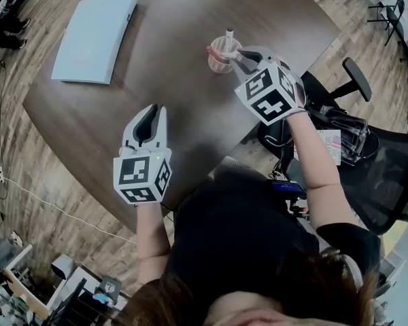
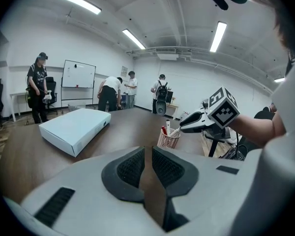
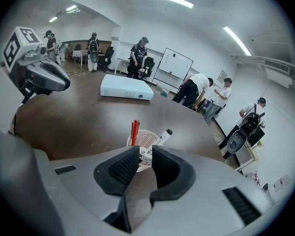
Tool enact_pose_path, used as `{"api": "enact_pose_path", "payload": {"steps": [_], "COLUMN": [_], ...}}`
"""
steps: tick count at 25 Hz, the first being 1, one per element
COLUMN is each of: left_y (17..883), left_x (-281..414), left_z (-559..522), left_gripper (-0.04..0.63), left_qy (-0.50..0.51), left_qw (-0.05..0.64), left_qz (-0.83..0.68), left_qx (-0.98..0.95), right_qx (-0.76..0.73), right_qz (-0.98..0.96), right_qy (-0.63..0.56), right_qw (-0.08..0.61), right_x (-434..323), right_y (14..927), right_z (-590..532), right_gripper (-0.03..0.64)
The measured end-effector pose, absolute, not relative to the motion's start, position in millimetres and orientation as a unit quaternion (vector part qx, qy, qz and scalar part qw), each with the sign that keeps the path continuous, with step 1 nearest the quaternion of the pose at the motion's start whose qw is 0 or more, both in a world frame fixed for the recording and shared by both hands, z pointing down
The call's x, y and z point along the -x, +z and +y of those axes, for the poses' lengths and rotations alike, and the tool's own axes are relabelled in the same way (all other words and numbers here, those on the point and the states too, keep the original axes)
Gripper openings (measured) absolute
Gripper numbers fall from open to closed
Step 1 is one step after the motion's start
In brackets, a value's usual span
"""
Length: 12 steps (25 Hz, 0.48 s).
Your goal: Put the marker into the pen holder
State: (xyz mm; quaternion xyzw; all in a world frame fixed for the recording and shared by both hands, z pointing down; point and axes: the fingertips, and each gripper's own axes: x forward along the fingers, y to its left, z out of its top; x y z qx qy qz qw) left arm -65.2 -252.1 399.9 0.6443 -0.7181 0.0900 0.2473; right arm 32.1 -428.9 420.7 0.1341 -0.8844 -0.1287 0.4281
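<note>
right gripper view: the right gripper (image 3: 145, 154) has its dark ribbed pads (image 3: 123, 168) standing apart, pressing on nothing. in the gap at their tips shows the lower end of the marker (image 3: 161, 136), white with a black cap. it stands slanted inside the pen holder (image 3: 143, 138), cap end up and leaning away to the right. the pen holder is a pale mesh basket sitting just past the jaw tips, and a red pen (image 3: 134, 132) stands upright at its left side. in the head view this gripper's tips hang right at the holder's rim, near the far right part of the round brown table (image 3: 78, 122).

the left gripper (image 2: 147, 154) shows only a narrow slit between its pads (image 2: 132, 168), with bare tabletop seen through it and nothing between them. it hovers over the near part of the table, well apart from the holder, pointing roughly toward it.

further out, a flat white box (image 3: 126, 88) lies on the far left part of the table. a black office chair (image 1: 387, 175) stands at the person's right. several people stand by a whiteboard (image 2: 78, 74) at the back of the room.
</note>
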Motion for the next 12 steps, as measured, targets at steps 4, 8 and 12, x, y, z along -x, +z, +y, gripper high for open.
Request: {"api": "enact_pose_path", "payload": {"steps": [4,8,12], "left_y": [392,385,378], "left_x": [73,83,91], "left_z": [-240,-225,-208], "left_gripper": [0.064,0.049,0.032], "left_qy": [0.088,0.081,0.072], "left_qw": [0.236,0.229,0.224], "left_qz": [-0.733,-0.748,-0.758], "left_qx": [-0.632,-0.618,-0.608], "right_qx": [-0.147,-0.168,-0.189], "right_qz": [-0.886,-0.887,-0.889], "right_qy": [-0.13,-0.132,-0.125], "right_qw": [0.42,0.41,0.398], "right_x": [-37,-43,-47], "right_y": [411,401,393], "right_z": [-424,-415,-402], "right_gripper": [0.084,0.049,0.02]}}
